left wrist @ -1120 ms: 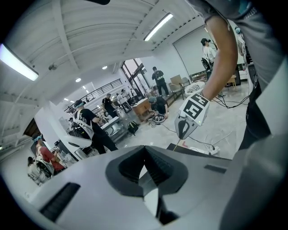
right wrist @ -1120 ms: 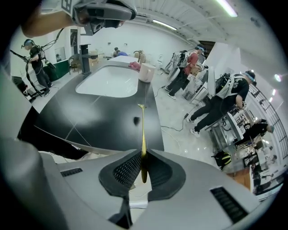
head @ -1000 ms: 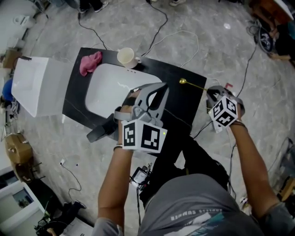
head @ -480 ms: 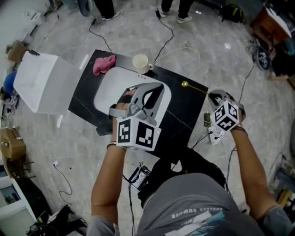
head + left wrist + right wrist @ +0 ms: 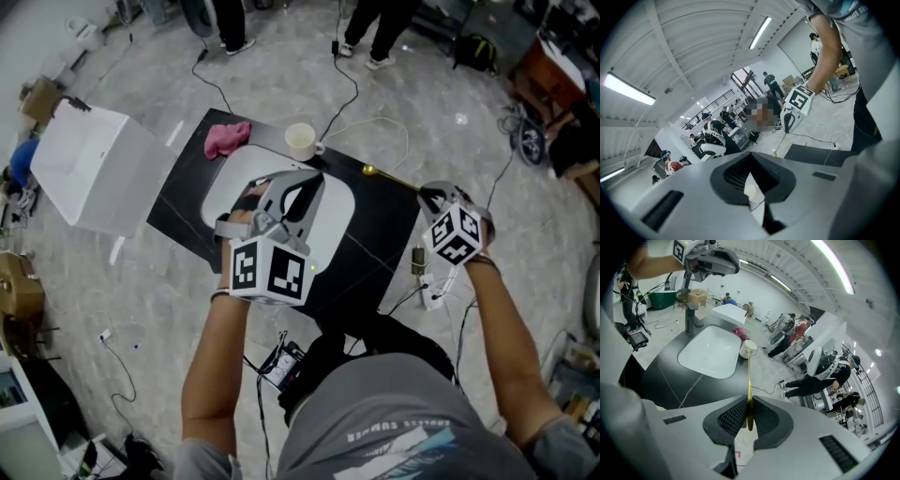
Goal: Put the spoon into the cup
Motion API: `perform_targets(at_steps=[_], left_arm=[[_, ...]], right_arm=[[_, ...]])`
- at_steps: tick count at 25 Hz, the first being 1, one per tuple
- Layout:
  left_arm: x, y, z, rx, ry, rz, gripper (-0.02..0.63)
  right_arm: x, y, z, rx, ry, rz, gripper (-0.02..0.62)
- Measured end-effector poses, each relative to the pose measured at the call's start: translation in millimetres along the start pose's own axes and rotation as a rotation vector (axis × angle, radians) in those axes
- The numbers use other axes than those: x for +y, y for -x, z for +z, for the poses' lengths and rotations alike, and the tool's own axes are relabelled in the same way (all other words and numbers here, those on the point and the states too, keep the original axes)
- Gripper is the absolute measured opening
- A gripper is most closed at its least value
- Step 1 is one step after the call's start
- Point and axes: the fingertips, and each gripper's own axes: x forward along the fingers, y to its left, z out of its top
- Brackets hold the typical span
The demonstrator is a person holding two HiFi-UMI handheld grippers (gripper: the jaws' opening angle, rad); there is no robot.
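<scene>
Spoon clamped in right claw, plain only in right gripper view; left claw closed, empty.

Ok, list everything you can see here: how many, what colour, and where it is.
cup: one, cream, back edge of the counter, behind the sink
spoon: one, gold, held over the counter's right side, bowl end toward the cup
cloth: one, pink, back left corner of the counter
sink: one, white, set into the counter
faucet: one, dark grey, at the sink's rim
counter: one, black, on the grey floor
box: one, white, on the floor left of the counter
cables: several, black and white, across the floor
left gripper: grey, jaws together, empty, above the sink
right gripper: grey, shut on the spoon handle
</scene>
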Motion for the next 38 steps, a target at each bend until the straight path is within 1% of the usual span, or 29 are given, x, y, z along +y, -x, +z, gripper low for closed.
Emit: perform_targets(at_steps=[7, 11, 20, 31, 38], left_arm=[[17, 24, -22, 0.036, 0.007, 0.041, 0.003], [25, 38, -42, 0.062, 0.021, 0.065, 0.003], [43, 52, -82, 0.108, 0.056, 0.102, 0.003], [59, 46, -122, 0.152, 0.088, 0.103, 0.002], [68, 30, -142, 0.177, 0.096, 0.098, 0.003]], right_arm=[[-2, -2, 40, -0.033, 0.039, -0.004, 0.052], [1, -8, 66, -0.055, 0.077, 0.010, 0.052], [0, -38, 110, -0.064, 0.111, 0.034, 0.052], [-7, -85, 136, -0.029, 0.121, 0.074, 0.052], [-12, -115, 138, -0.007, 0.120, 0.098, 0.052]])
